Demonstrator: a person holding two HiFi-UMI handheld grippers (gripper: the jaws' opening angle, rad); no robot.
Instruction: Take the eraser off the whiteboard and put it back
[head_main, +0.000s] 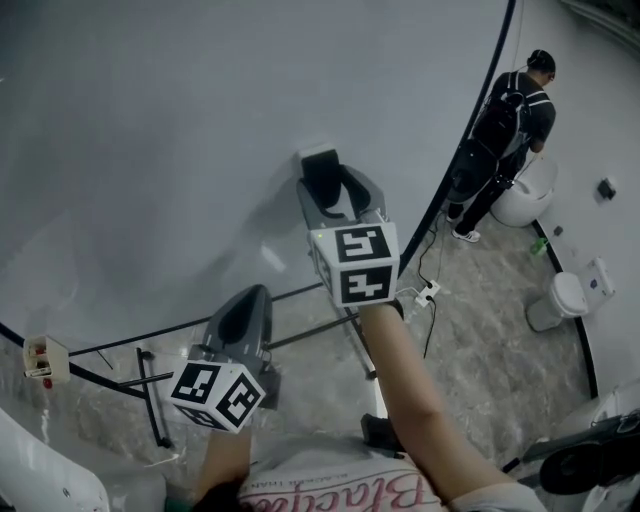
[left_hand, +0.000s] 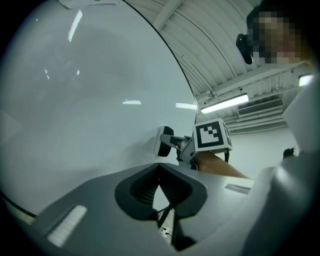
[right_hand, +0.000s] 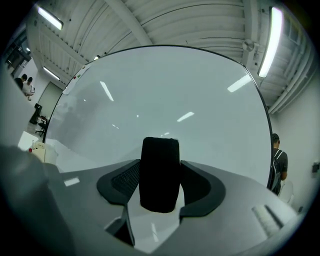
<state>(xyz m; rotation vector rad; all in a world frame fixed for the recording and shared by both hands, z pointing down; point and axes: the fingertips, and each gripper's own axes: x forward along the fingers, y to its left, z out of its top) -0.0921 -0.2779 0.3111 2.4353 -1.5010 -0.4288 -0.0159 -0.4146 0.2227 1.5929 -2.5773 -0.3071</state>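
From the head view, your right hand-held gripper (head_main: 345, 195) sits in the middle of the frame, up against the whiteboard (head_main: 180, 130). Its jaws are wide apart. The eraser (head_main: 322, 180) is between them, with its white back flat on the whiteboard. There is a gap between the eraser and the jaw on the right side of the frame. Your left hand-held gripper (head_main: 245, 305) is lower left, away from the eraser.

From the left gripper view, your left hand-held gripper (left_hand: 160, 172) has its two jaw tips pressed together, and nothing is in it. Just above it, in the middle of the frame, the eraser (left_hand: 165, 141) is stuck on the whiteboard (left_hand: 90, 100). The right hand-held gripper (left_hand: 172, 142) reaches in to it from the right.

From the right gripper view, the black eraser (right_hand: 160, 170) stands upright in the lower middle of the frame. It is between the spread jaws of your right hand-held gripper (right_hand: 159, 187). The whiteboard (right_hand: 165, 90) fills the frame behind it.
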